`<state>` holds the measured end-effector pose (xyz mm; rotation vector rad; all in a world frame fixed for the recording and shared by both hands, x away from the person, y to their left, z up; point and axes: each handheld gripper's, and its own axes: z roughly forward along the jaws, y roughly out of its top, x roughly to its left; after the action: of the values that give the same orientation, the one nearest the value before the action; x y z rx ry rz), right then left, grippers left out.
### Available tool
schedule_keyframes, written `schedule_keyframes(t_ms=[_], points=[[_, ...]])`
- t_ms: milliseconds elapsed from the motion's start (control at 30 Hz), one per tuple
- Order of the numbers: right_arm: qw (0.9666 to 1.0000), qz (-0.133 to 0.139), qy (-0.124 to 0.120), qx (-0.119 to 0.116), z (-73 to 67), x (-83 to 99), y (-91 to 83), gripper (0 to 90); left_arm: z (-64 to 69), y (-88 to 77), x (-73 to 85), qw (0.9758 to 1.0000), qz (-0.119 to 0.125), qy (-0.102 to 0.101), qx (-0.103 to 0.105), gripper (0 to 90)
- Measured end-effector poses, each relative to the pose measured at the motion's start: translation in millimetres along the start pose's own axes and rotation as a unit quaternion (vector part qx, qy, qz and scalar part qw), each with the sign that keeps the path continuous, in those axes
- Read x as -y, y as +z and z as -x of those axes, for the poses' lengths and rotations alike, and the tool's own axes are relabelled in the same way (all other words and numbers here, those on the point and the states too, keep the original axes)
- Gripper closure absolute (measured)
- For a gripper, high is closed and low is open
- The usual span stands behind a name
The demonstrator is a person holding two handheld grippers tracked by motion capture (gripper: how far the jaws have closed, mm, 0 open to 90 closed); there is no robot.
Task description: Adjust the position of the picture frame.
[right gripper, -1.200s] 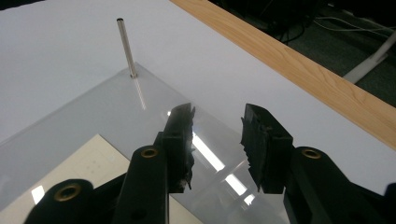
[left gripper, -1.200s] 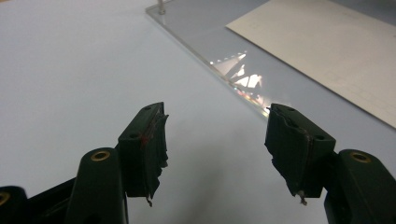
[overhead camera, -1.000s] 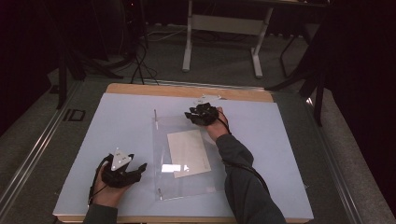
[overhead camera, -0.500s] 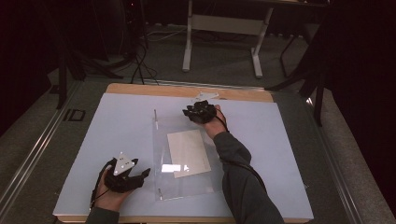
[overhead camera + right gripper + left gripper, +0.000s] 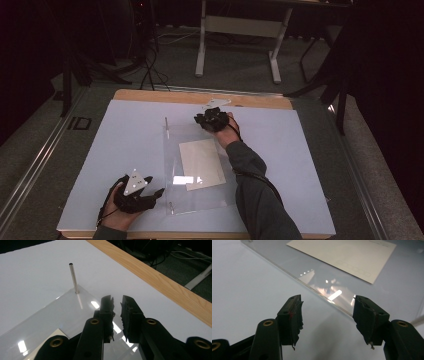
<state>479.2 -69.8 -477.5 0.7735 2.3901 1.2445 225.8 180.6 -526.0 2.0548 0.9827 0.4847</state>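
A clear acrylic plate [image 5: 200, 200] lies flat on the white table, with a cream card [image 5: 201, 164] at its middle. My left gripper [image 5: 154, 196] rests on the table just left of the plate's near left corner. In the left gripper view, this gripper [image 5: 327, 305] is open, with the plate's edge [image 5: 322, 287] ahead of its tips and nothing between them. My right gripper [image 5: 204, 120] is at the plate's far right corner. Its jaws [image 5: 117, 301] have just been closing and are nearly together over the plate [image 5: 50, 320]. I see nothing between them.
A thin metal pin [image 5: 73, 277] stands upright at the plate's far left corner [image 5: 166, 125], and another pin [image 5: 170, 206] at the near left corner. The table's wooden far edge [image 5: 160, 282] runs close behind the right gripper. White tabletop [image 5: 125, 145] spreads left of the plate.
The left hand has shifted slightly toward the plate's near left corner. The right hand has stayed at the far right corner.
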Motion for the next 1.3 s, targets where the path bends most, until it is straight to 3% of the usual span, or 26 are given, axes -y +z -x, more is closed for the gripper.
schedule_keyframes(t_ms=[467,767,967,1167,1300], points=[[1.0,0.001,0.005,-0.003,-3.8,-0.5,5.5,76.4,10.5,-7.0,6.9,0.9995,-0.004,0.008,0.029,47.7],[0.9999,0.005,0.01,-0.003,-2.7,-1.1,5.0,75.6,23.0,-10.3,12.6,0.9986,-0.009,0.018,0.049,47.4],[0.9999,0.007,0.011,-0.005,-2.9,-2.3,6.8,74.6,30.9,-11.7,15.2,0.9972,-0.008,0.027,0.069,47.6],[0.9999,0.007,0.011,-0.008,-5.3,-5.0,9.8,74.2,40.7,-3.1,12.0,0.9949,-0.014,0.044,0.09,49.4],[0.9999,0.007,0.01,-0.011,-6.8,-6.8,13.9,74.3,42.5,4.1,9.0,0.9934,-0.015,0.048,0.103,55.6]])
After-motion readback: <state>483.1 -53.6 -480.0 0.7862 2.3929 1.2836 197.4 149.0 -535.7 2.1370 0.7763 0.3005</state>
